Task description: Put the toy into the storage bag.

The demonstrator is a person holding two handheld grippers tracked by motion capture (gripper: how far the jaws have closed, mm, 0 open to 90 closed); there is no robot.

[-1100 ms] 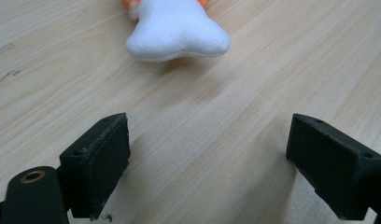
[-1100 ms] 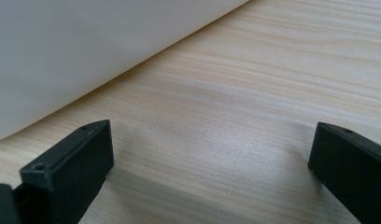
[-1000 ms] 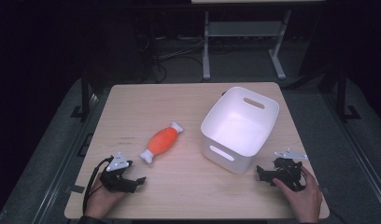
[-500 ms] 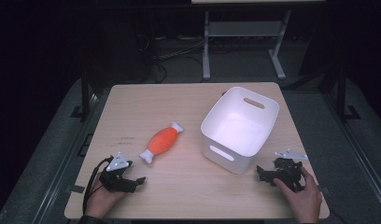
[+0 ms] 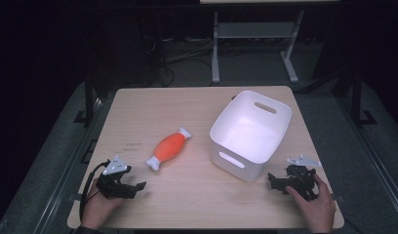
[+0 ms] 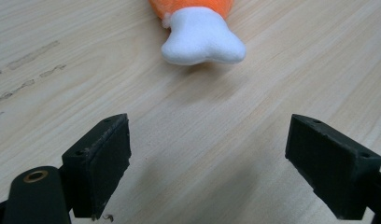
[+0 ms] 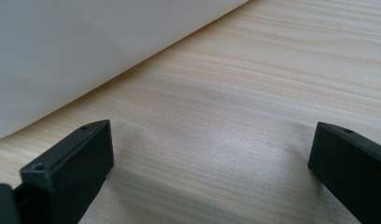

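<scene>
table [image 5: 197,102]: light wood top, lit against a dark room; faint pencil-like marks near its left edge.

plush toy [image 5: 169,146]: orange body with white ends, shaped like a wrapped sweet, lying flat on the table left of centre, set on a diagonal. in the left gripper view its near white end [image 6: 203,41] sits ahead of the jaws, apart from them, with bare wood between.

bin [image 5: 250,134]: white plastic, rectangular with rounded corners, a slot handle in each short wall, standing upright on the right half of the table, turned at an angle to the table edges. nothing visible inside. in the right gripper view its white wall [image 7: 86,51] fills the upper left, close ahead of the jaws but not touching them.

left gripper [image 5: 138,186]: held in the person's left hand [image 5: 97,207] at the near left corner of the table, low over the wood, pointing toward the toy's near end. jaws spread wide, nothing between them.

right gripper [image 5: 272,181]: held in the person's right hand [image 5: 316,207] at the near right corner, just beside the bin's near corner. jaws spread wide, nothing between them but bare wood.

toy and bin: near each other, not touching.
</scene>
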